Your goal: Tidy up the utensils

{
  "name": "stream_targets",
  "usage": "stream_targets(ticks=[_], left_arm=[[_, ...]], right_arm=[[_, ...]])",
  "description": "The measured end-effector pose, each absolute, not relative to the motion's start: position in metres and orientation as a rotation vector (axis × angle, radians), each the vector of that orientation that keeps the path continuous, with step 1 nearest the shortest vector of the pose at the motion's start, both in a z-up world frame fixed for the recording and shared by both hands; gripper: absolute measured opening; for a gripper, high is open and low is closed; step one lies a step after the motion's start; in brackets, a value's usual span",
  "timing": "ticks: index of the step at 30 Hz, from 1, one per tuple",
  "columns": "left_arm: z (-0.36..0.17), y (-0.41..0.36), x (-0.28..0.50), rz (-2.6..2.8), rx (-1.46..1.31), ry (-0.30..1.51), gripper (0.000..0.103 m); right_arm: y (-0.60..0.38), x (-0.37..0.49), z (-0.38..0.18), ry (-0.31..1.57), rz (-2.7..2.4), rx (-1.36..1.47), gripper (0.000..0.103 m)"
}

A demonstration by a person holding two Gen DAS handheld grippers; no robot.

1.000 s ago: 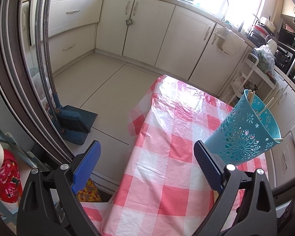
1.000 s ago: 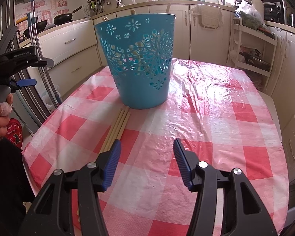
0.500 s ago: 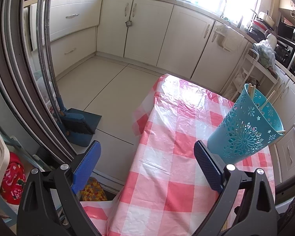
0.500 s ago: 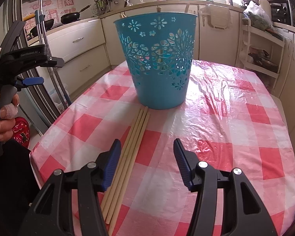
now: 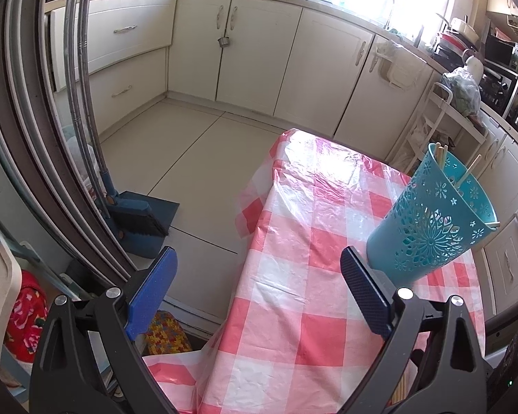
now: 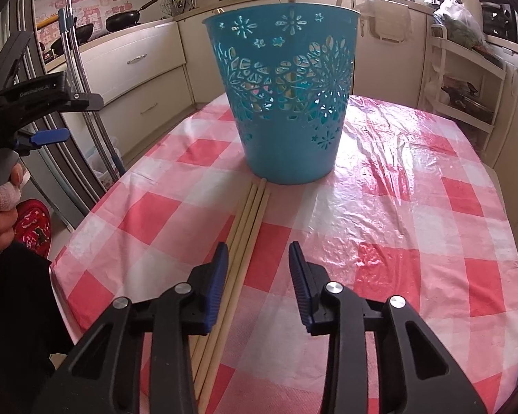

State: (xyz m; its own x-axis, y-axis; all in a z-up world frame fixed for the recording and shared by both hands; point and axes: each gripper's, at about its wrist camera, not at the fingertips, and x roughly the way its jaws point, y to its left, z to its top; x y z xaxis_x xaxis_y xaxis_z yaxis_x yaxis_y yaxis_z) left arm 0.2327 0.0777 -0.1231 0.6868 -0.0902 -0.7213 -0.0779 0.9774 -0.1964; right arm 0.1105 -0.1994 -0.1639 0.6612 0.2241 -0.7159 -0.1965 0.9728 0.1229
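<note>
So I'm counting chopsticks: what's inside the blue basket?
A few wooden chopsticks stand in the basket, their tips poking above its rim. Its patterned wall hides their lower parts and the bottom, so I can't give a full count.

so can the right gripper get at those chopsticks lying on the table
Probably yes. The right gripper is closing just above the wooden chopsticks, which pass by its left pad with nothing lying over them; the blue basket stands at their far ends.
</note>
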Motion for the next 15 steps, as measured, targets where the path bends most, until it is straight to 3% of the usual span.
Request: stream_targets(ticks=[15], left_arm=[[-0.126, 0.059, 0.234, -0.041, -0.164, 0.84, 0.091]], right_arm=[[-0.192, 0.14, -0.178, 0.898, 0.19, -0.005, 0.017]])
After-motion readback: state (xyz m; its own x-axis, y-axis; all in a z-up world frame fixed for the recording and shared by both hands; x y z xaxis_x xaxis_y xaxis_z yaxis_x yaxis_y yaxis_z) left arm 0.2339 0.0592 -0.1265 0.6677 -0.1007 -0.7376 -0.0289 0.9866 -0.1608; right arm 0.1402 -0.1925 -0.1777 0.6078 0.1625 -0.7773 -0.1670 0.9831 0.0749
